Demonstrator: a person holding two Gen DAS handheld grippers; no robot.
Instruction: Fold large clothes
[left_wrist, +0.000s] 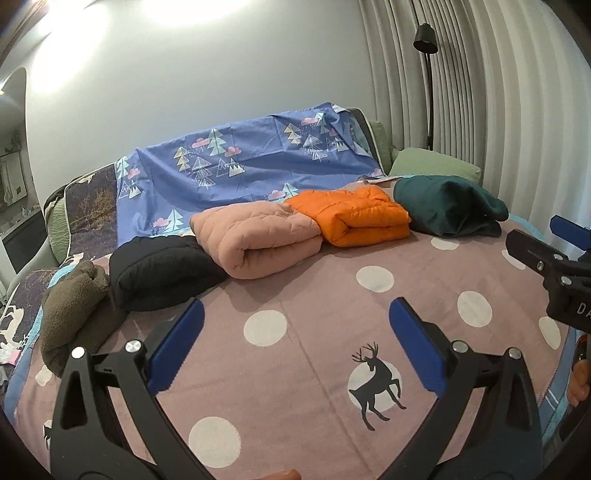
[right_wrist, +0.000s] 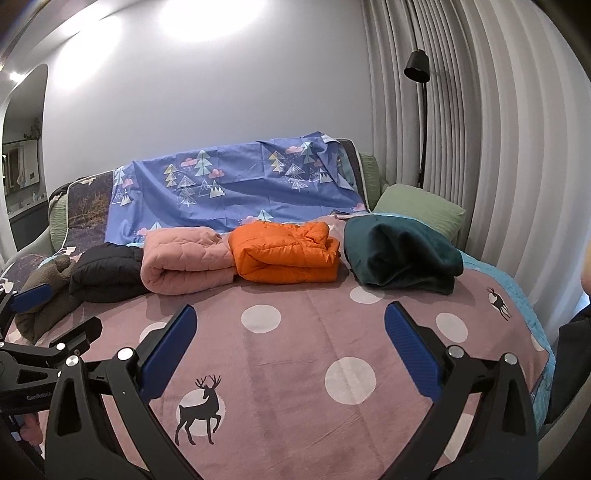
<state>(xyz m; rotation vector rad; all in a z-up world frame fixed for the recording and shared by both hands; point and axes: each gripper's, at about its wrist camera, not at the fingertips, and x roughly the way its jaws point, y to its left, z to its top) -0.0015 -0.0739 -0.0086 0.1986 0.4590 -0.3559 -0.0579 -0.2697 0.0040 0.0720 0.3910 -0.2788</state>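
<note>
Orange jacket (right_wrist: 286, 254) folded, long axis crosswise, fold edge toward grippers.

orange jacket (right_wrist: 286, 251): glossy quilted cloth | olive garment (left_wrist: 74, 306): rough fleece | blanket (right_wrist: 295, 369): matt

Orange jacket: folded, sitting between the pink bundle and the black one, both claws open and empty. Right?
Not quite. The orange jacket sits between the pink bundle and the teal one, as the right wrist view shows. Both claws, left and right, are open and empty.

Black left claw (left_wrist: 295, 345) and right claw (right_wrist: 290, 350), ribbed blue pads, silver screws, perhaps "GenRobot" lettering
</note>
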